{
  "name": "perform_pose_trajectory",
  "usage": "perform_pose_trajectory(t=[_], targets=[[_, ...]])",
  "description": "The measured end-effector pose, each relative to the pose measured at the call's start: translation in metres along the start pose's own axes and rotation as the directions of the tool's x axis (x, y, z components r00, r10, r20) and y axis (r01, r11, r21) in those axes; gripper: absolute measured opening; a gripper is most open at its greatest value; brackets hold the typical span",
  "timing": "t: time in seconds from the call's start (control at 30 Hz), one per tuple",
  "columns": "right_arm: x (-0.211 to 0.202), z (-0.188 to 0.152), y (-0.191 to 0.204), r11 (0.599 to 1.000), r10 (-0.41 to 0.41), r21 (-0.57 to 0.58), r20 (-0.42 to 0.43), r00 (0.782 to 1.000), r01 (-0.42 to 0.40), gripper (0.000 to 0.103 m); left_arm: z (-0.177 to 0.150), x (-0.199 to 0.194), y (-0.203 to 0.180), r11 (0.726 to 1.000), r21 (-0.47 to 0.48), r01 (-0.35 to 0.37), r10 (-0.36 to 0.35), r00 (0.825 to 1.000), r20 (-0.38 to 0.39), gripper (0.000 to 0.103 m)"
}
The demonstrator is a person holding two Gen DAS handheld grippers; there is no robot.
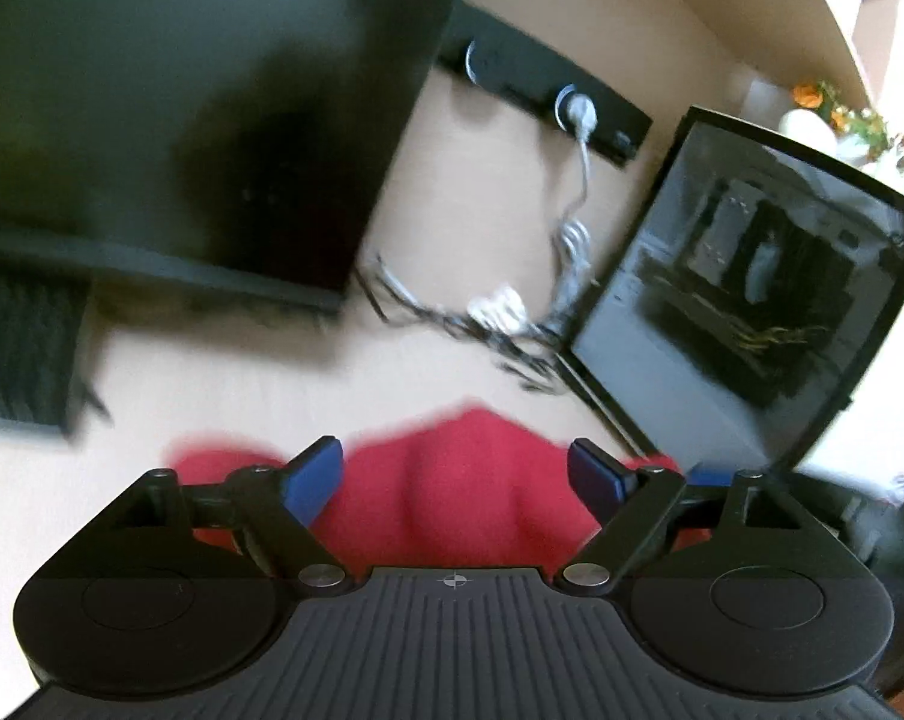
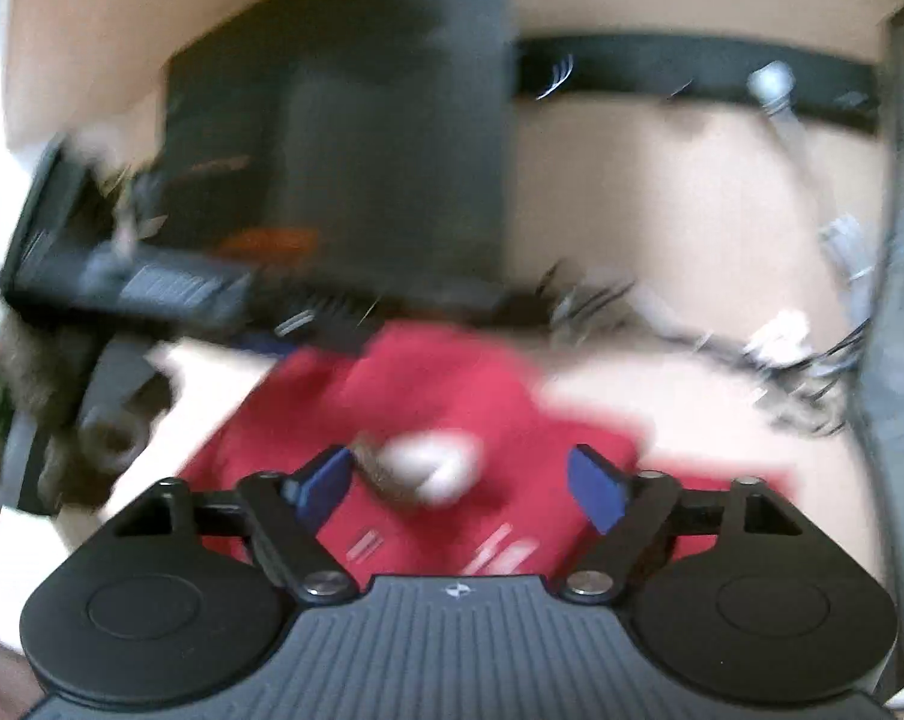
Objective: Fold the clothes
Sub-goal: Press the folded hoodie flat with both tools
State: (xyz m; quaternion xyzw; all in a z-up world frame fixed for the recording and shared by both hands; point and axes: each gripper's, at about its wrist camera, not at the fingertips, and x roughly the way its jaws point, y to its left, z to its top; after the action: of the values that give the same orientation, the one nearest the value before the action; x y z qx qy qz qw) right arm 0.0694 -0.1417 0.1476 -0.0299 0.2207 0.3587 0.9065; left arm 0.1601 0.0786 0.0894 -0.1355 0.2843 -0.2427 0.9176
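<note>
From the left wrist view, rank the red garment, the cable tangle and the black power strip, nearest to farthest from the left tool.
1. Red garment: on the table, right under the open left tool.
2. Cable tangle: farther back, slightly right.
3. Black power strip: farthest, up on the back wall.

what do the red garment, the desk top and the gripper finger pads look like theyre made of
Red garment: soft matte knit fabric, likely cotton; it bunches into rounded folds.
Desk top: pale, smooth, faintly grained, probably wood-look laminate, though blur leaves this open.
Finger pads: blue, matte, seemingly rubber or soft plastic, mounted on black hard-plastic links; both the left gripper and right gripper are open.
</note>
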Motion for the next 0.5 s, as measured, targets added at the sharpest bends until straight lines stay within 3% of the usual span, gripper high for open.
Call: perform_pose_trajectory(t=[0.13,0.2,0.3,0.37,0.5], targets=[[0.025,0.015,-0.058,0.968,-0.019,0.250,-0.004,1.000,0.019,0.077,0.004,0.022,0.026,0.994,-0.079,-0.077,0.073,0.996,-0.060,0.085],[0.047,0.004,-0.084,0.935,-0.015,0.352,-0.063,0.998,0.036,0.063,-0.006,0.036,0.046,0.983,-0.153,-0.100,0.085,0.991,-0.102,0.081],[0.073,-0.024,-0.100,0.918,-0.093,0.367,-0.165,0.982,0.149,0.054,-0.023,0.045,0.069,0.969,-0.227,-0.094,0.072,0.992,-0.103,0.079],[0.082,-0.045,-0.103,0.917,-0.153,0.335,-0.211,0.966,0.218,0.055,-0.024,0.042,0.070,0.966,-0.242,-0.086,0.064,0.993,-0.096,0.080],[0.086,-0.060,-0.112,0.901,-0.157,0.371,-0.201,0.967,0.223,0.060,-0.019,0.032,0.065,0.964,-0.257,-0.070,0.050,0.995,-0.082,0.086]])
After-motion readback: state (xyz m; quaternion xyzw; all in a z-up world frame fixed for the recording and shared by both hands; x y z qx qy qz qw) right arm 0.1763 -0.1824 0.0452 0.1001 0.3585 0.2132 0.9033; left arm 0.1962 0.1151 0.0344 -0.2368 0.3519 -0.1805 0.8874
